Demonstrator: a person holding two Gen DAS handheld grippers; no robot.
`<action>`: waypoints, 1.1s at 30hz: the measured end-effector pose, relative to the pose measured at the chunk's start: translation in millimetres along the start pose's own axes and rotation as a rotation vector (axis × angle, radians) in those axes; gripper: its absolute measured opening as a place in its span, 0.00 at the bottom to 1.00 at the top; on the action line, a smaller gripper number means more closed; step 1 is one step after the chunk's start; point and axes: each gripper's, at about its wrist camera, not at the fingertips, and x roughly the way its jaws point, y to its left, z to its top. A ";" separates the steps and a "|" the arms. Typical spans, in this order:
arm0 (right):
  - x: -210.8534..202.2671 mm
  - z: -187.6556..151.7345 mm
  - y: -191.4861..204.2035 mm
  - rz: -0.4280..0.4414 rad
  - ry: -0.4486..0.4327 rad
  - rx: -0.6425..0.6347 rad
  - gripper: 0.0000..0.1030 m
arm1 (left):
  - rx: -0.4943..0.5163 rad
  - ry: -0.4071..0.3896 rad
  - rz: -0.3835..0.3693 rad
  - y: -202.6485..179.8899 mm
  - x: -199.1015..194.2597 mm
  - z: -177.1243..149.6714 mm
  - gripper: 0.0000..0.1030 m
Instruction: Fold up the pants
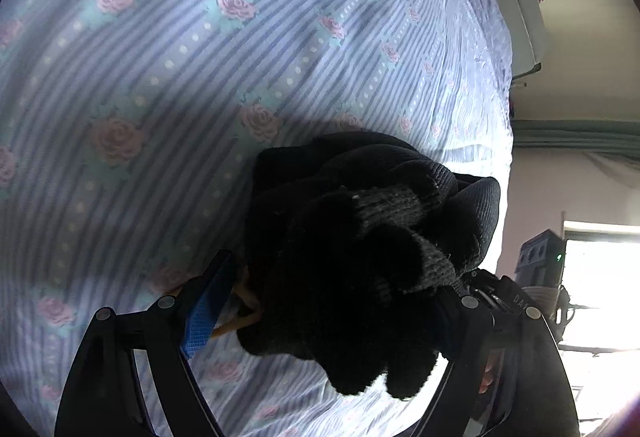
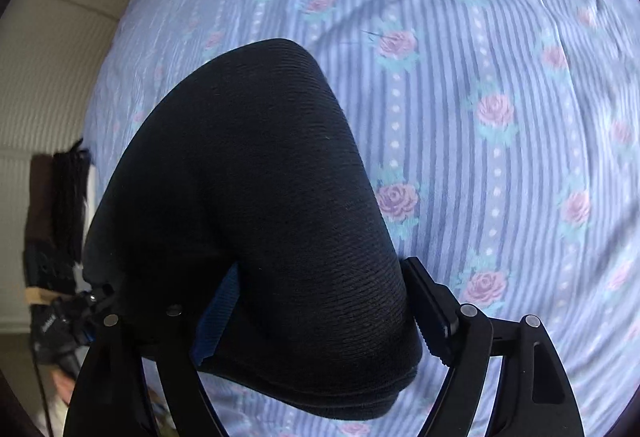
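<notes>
Left hand-held gripper [image 1: 324, 313] is spread wide with the bunched black pants [image 1: 360, 221] sitting loosely between its fingers. Right hand-held gripper [image 2: 320, 313] also gapes around a folded, ribbed part of them. Beyond both, the striped rose bedsheet [image 1: 180, 57] lies bare to its far edge.

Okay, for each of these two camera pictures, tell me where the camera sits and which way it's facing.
Left wrist view: on the left tool, looking steeply down at the floral bedsheet; a bunched end of the black pants lies between its wide-set fingers.
Right wrist view: on the right tool, looking steeply down; a smooth fold of the pants fills the gap between its fingers.
Shared: the pants and the bedsheet.
</notes>
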 end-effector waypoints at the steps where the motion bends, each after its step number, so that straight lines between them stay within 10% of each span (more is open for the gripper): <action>1: 1.3 -0.3 0.4 -0.003 -0.005 -0.001 0.77 | -0.004 0.001 -0.005 3.1 -0.1 1.0 0.79; 18: -75.7 -37.0 42.0 -0.052 -0.131 -0.134 0.48 | 0.082 -0.035 0.012 -38.1 -50.0 -30.8 0.47; 33: -249.0 -163.7 127.0 0.071 -0.446 -0.272 0.48 | 0.227 -0.382 -0.030 -108.2 -241.6 -158.2 0.47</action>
